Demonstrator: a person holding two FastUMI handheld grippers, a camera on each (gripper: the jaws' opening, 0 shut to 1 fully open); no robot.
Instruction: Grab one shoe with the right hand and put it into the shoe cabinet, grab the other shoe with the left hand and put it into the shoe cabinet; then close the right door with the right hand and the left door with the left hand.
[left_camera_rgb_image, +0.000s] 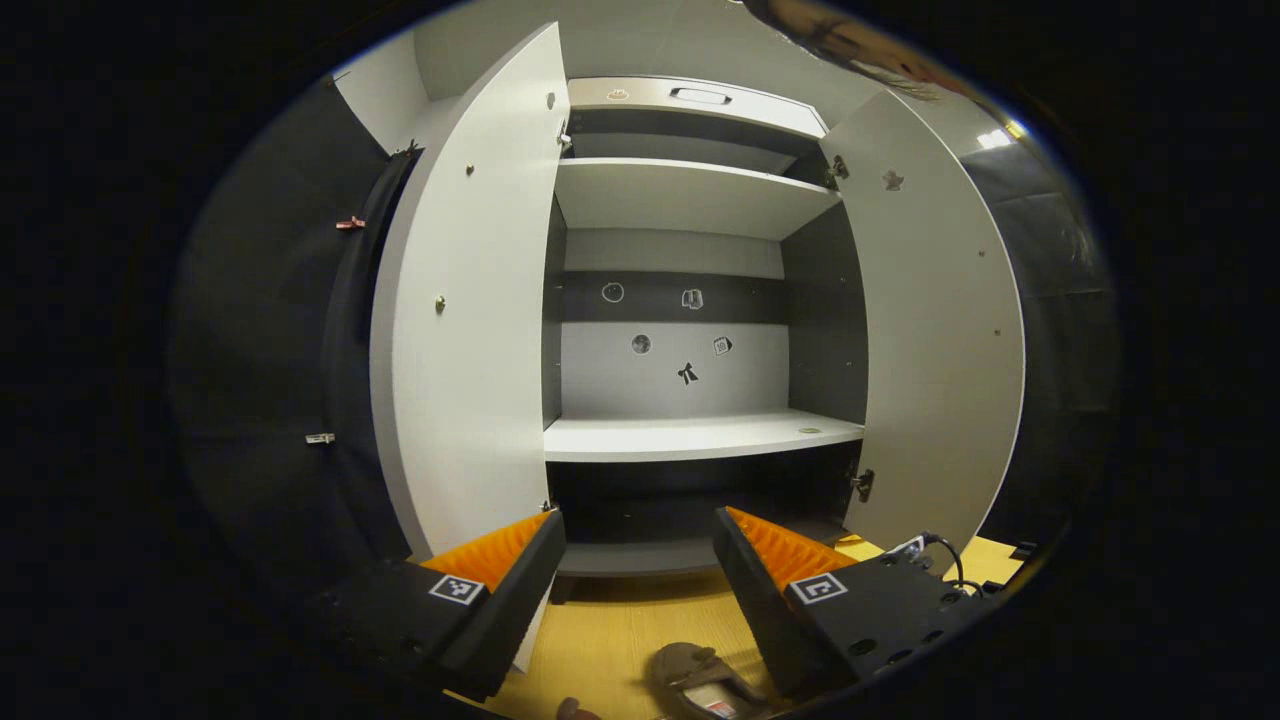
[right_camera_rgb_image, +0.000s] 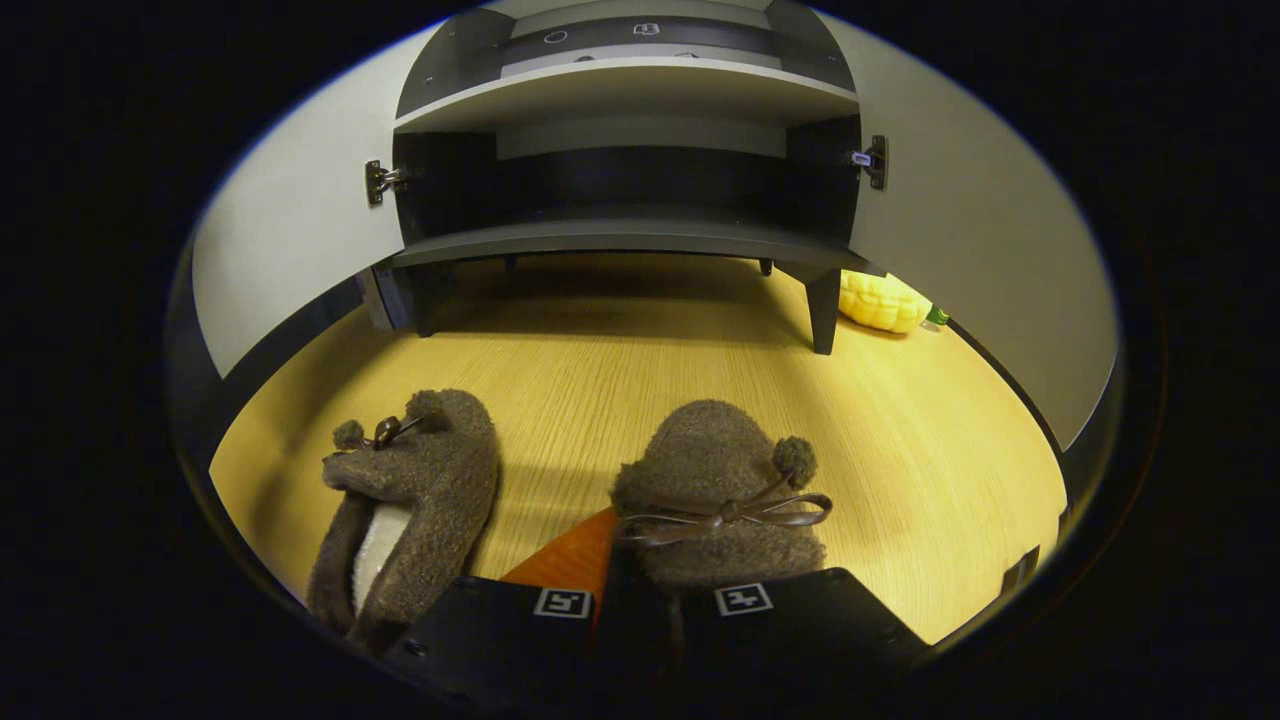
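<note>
Right hand-held gripper (right_camera_rgb_image: 640, 590) pinches the right shoe (right_camera_rgb_image: 715, 500) at its heel, toe toward the cabinet (right_camera_rgb_image: 620, 235); left shoe (right_camera_rgb_image: 415, 500) lies parallel beside it on the wooden floor (right_camera_rgb_image: 620, 360); left hand-held gripper (left_camera_rgb_image: 640, 570) spread, facing open doors (left_camera_rgb_image: 470, 320).

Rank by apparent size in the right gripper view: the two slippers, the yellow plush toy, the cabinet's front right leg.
1-2. Slipper between the right gripper's fingers and slipper on the floor: look alike, unranked.
3. Yellow plush toy, partly hidden by the door and farther off.
4. Cabinet leg.
</note>
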